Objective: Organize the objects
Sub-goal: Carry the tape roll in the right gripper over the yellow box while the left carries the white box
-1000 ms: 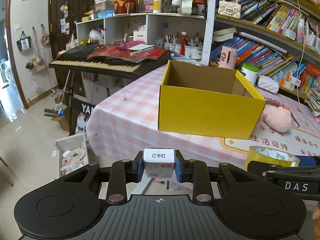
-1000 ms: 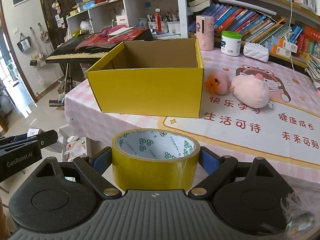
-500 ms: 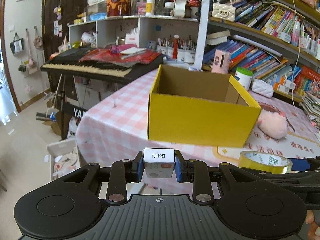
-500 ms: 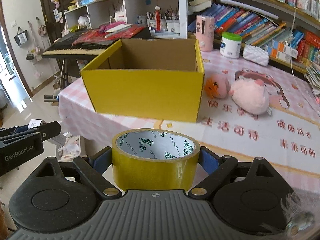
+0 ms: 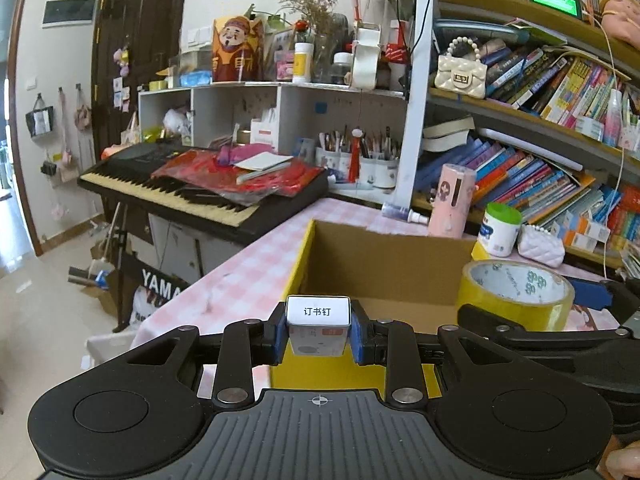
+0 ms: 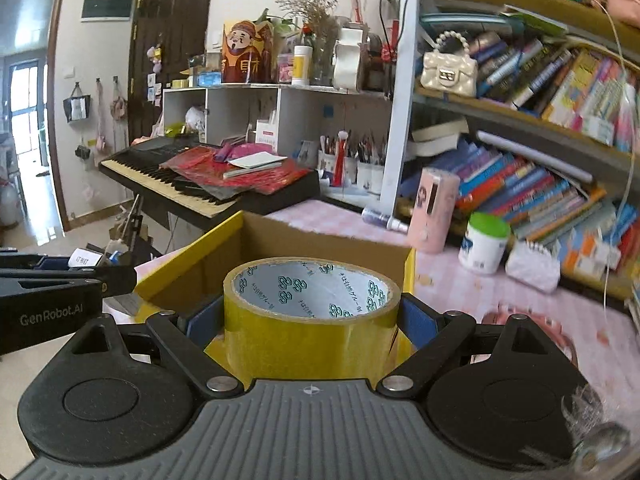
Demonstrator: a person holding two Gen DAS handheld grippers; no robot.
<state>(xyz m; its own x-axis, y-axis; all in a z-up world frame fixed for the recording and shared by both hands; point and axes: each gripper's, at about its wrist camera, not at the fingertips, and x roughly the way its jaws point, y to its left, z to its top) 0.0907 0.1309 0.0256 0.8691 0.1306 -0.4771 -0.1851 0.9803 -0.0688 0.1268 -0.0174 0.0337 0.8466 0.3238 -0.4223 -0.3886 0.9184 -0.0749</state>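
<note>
My left gripper (image 5: 318, 334) is shut on a small white staples box (image 5: 318, 326) with a Chinese label, held at the near left rim of the open yellow cardboard box (image 5: 384, 256). My right gripper (image 6: 310, 320) is shut on a roll of yellow tape (image 6: 310, 316), held at the near rim of the same yellow box (image 6: 192, 268). The tape roll also shows in the left wrist view (image 5: 516, 292), to the right of the staples box. The left gripper shows at the left of the right wrist view (image 6: 60, 280).
The box stands on a pink checked tablecloth (image 5: 256, 268). Behind it are a pink cylinder (image 5: 450, 200), a white jar with a green lid (image 5: 500, 230), a white quilted pouch (image 5: 540, 242) and bookshelves (image 5: 540, 152). A keyboard piano (image 5: 200, 184) stands to the left.
Both grippers have moved forward and up to the yellow box, each still holding its object. The box now fills the lower view and I look down into it.
</note>
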